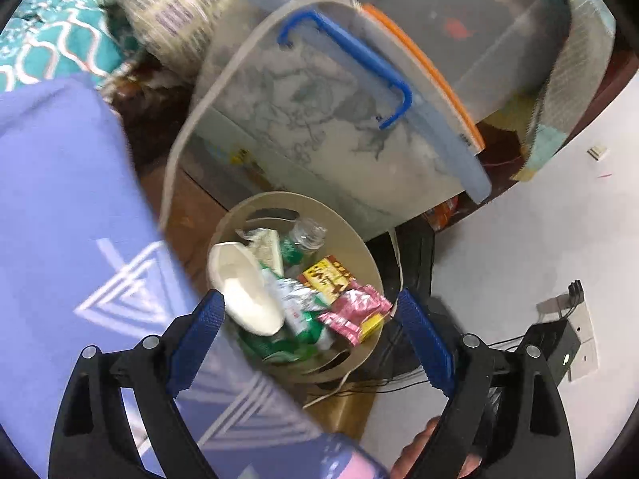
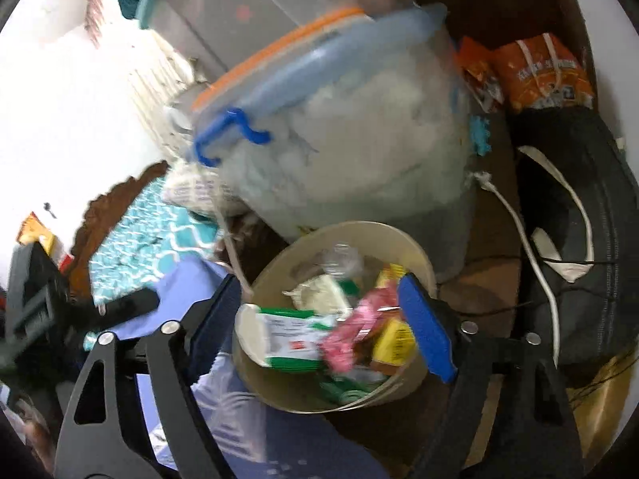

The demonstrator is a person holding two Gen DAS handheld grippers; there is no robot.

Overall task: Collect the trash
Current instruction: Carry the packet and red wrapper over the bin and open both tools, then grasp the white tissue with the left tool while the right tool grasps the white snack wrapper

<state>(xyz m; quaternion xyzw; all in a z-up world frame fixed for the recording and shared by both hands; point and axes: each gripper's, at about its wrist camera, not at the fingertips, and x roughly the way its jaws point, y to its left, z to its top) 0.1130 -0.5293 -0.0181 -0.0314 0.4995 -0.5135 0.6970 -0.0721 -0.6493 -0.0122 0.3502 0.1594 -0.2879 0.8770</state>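
A round beige trash bin (image 1: pixel 361 239) stands on the floor below both grippers. It holds a white paper cup (image 1: pixel 247 295), a clear plastic bottle (image 1: pixel 305 235), green wrappers, a yellow-red box (image 1: pixel 327 275) and a pink wrapper (image 1: pixel 355 311). My left gripper (image 1: pixel 315 339) hangs open over the bin, its blue pads apart with nothing pressed between them. In the right wrist view the same bin (image 2: pixel 415 251) shows a green-white packet (image 2: pixel 287 335), the pink wrapper (image 2: pixel 351 335) and a yellow box (image 2: pixel 393 339). My right gripper (image 2: pixel 319 327) is also open above it, holding nothing.
A clear storage box (image 1: pixel 339 131) with a blue handle and lid leans just behind the bin. Purple bedding (image 1: pixel 60 199) lies to the left, over a teal patterned sheet (image 2: pixel 131 247). A black bag (image 2: pixel 591 247), a white cable (image 2: pixel 531 255) and orange snack packs (image 2: pixel 543 76) sit to the right.
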